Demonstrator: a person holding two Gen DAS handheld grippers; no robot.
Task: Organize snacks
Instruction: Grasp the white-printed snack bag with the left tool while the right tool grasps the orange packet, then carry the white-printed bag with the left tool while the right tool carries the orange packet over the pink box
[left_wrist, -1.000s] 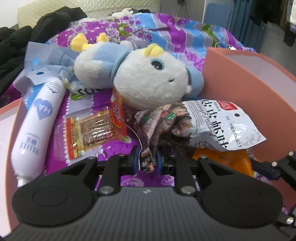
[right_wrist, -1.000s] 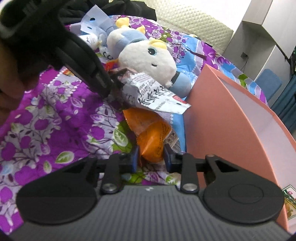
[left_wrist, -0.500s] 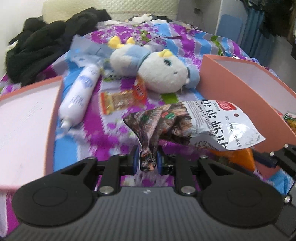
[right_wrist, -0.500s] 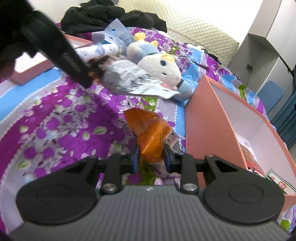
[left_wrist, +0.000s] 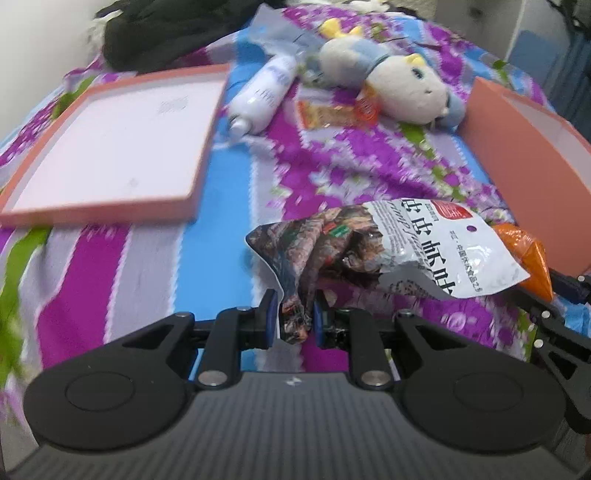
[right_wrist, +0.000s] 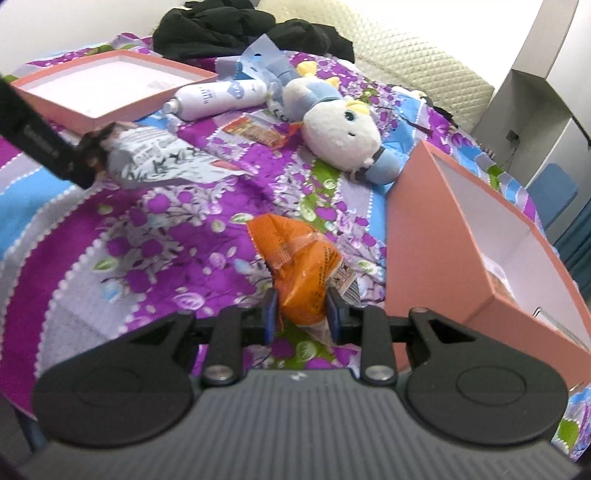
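My left gripper (left_wrist: 293, 317) is shut on the crumpled end of a grey-white snack bag (left_wrist: 406, 247) printed with dark food pictures, held above the bedspread. In the right wrist view that same bag (right_wrist: 159, 158) hangs at the far left from the left gripper (right_wrist: 94, 147). My right gripper (right_wrist: 301, 314) is shut on an orange snack packet (right_wrist: 303, 266), whose tip (left_wrist: 524, 251) shows at the right edge of the left wrist view. A small orange-red snack packet (right_wrist: 255, 133) lies flat beside the plush toy.
A deep pink box (right_wrist: 480, 258) with packets inside stands at the right. A shallow pink lid (left_wrist: 110, 140) lies at the left. A white plush toy (right_wrist: 340, 133), a white bottle (right_wrist: 218, 96), blue wrappers and black clothes (right_wrist: 240, 29) lie farther back on the purple floral bedspread.
Both grippers have pulled back from the plush toy toward the near side of the bed, each carrying its packet. The left one swung left, bringing the pink lid into view.
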